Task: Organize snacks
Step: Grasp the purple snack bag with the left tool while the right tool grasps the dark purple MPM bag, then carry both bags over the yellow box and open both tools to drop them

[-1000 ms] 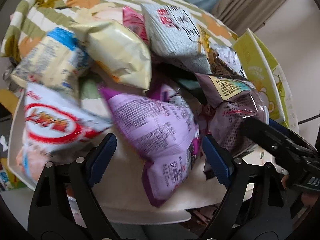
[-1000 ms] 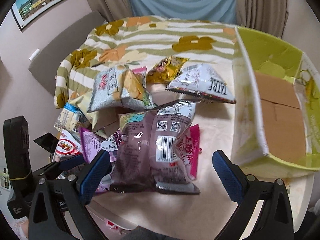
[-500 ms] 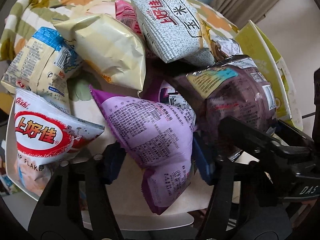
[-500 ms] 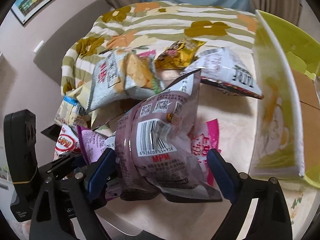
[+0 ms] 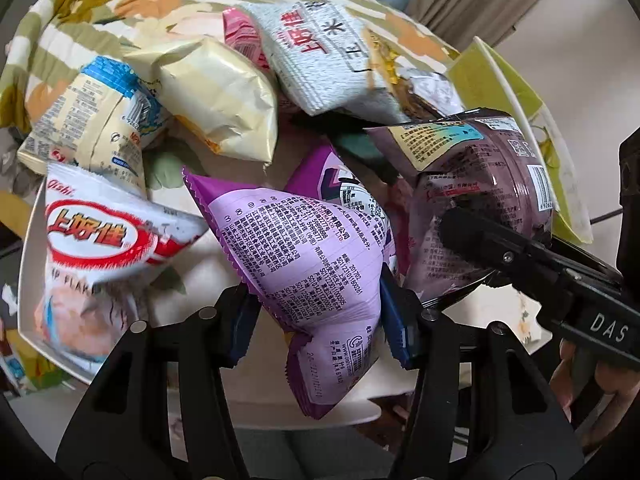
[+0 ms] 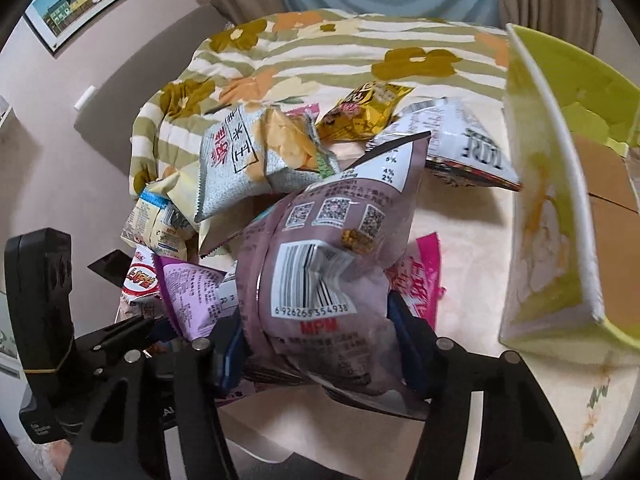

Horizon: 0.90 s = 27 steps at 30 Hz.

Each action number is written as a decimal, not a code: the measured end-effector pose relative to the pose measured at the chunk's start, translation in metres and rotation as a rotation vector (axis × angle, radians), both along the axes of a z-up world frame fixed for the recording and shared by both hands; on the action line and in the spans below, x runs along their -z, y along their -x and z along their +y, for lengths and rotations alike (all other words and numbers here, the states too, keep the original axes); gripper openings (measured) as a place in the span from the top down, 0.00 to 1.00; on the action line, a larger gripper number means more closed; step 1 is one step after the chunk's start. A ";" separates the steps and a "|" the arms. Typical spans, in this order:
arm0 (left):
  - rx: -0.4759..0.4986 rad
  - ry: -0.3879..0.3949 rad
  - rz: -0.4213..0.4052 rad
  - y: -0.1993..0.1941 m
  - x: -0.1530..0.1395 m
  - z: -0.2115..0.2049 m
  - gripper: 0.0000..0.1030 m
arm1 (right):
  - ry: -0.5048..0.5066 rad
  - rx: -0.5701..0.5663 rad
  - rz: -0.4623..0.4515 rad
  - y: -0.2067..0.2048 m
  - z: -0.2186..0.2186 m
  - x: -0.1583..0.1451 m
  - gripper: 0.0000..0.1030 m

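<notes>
My left gripper (image 5: 320, 320) is shut on a light purple snack bag (image 5: 304, 264) and holds it up off the table. It also shows in the right wrist view (image 6: 192, 296). My right gripper (image 6: 320, 340) is shut on a dark mauve snack bag with a barcode (image 6: 324, 264), lifted off the table; the same bag shows in the left wrist view (image 5: 480, 208). A green open cardboard box (image 6: 560, 208) stands to the right, its brown bottom showing.
Several more snack bags lie piled on the flowered tablecloth (image 6: 360, 52): a white-and-red bag (image 5: 100, 240), a pale yellow bag (image 5: 216, 96), a grey-white bag (image 6: 240, 164), a gold bag (image 6: 368, 108), a pink bag (image 6: 420, 280). The table edge runs near the bottom.
Both grippers have closed on their bags and lifted them. The mauve bag has tipped upright and the box looms closer on the right.
</notes>
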<state>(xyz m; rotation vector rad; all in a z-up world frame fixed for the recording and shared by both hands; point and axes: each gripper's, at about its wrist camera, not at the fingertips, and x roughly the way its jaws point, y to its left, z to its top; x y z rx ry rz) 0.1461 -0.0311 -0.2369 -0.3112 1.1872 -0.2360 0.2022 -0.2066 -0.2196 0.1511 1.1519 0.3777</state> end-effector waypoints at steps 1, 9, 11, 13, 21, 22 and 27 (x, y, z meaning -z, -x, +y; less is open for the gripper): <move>0.004 0.001 -0.002 0.002 -0.003 0.000 0.51 | -0.005 0.008 -0.002 0.003 -0.002 -0.002 0.44; 0.056 0.010 -0.061 0.018 -0.048 0.001 0.51 | -0.013 0.064 -0.049 0.026 -0.021 -0.039 0.44; 0.085 0.018 -0.086 0.016 -0.063 0.000 0.51 | -0.012 0.087 -0.068 0.030 -0.029 -0.053 0.44; 0.118 0.022 -0.114 0.014 -0.077 -0.007 0.51 | -0.011 0.119 -0.088 0.032 -0.038 -0.068 0.44; 0.251 0.041 -0.260 -0.040 -0.138 -0.051 0.51 | 0.016 0.274 -0.185 0.027 -0.082 -0.121 0.44; 0.263 0.043 -0.273 -0.048 -0.144 -0.060 0.51 | 0.022 0.292 -0.195 0.024 -0.089 -0.126 0.44; 0.321 0.073 -0.294 -0.095 -0.160 -0.112 0.51 | 0.085 0.359 -0.226 0.006 -0.127 -0.143 0.44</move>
